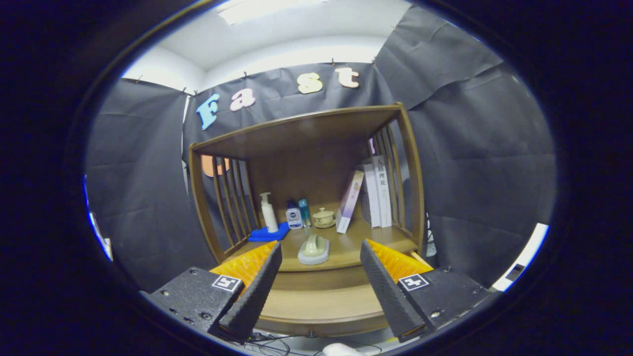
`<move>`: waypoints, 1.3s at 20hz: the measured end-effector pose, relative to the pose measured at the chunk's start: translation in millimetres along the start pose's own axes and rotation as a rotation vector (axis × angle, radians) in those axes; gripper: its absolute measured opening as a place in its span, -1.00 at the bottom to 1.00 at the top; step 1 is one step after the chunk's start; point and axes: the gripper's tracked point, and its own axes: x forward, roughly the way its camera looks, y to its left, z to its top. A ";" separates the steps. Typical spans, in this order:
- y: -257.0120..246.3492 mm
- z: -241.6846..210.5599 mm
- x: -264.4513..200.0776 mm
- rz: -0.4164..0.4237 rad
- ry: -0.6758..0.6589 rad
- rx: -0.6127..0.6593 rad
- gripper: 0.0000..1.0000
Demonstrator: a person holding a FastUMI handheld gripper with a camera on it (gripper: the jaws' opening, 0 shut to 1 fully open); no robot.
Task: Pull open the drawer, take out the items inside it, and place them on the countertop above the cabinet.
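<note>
Gripper: fingers spread, holding nothing
Countertop: pale ceramic piece ahead
Books: spine writing too small to read

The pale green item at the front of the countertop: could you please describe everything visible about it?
The pale green item is a small, rounded, glossy piece with an arched handle-like loop on top. It rests on a flat grey-white base on the wooden countertop, near the front edge, apart from the bottles and books behind it. It lies beyond the open gripper, seen in the gap between the fingers, which touch nothing.
</note>
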 end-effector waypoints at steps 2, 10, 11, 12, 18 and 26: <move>-4.1 -16.3 -11.9 0.000 -0.011 -0.019 1.00; -5.5 -103.1 -38.8 -0.010 -0.011 -0.091 1.00; -4.4 -113.4 -37.8 -0.010 -0.008 -0.092 1.00; -2.5 -123.6 -36.2 -0.009 -0.006 -0.100 1.00; 5.9 -175.3 -23.7 -0.002 0.073 -0.140 1.00; 0.4 -197.4 0.8 -0.066 0.129 -0.106 1.00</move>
